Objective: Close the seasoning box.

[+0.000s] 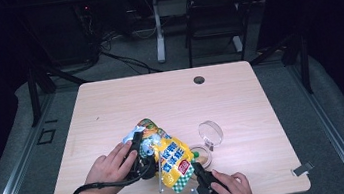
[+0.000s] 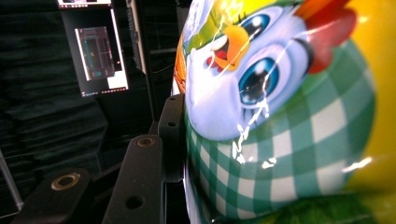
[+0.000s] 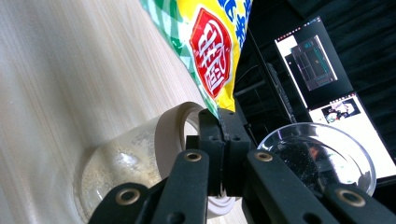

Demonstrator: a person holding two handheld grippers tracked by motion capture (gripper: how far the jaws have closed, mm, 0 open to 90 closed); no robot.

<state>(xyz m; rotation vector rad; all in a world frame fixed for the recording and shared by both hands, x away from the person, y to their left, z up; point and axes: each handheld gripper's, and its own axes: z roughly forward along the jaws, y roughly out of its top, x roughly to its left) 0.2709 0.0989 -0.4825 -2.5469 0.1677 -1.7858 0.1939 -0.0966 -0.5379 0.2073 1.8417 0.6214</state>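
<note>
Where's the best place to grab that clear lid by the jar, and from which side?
Grip the clear lid by its raised upper rim, coming from above. It stands tilted on edge beside the jar, so its top edge is free, though its thin, slick wall may slip.

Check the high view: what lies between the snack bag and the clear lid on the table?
The open jar stands between the snack bag and the clear lid, seen in the high view.

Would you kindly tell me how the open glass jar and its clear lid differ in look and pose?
The glass jar stands on the table partly behind the snack bag; the clear lid lies beyond it in full sight. The jar has a white rim and powdery residue inside; the lid looks clean and tilts up on edge. Both are round, see-through and ungripped.
</note>
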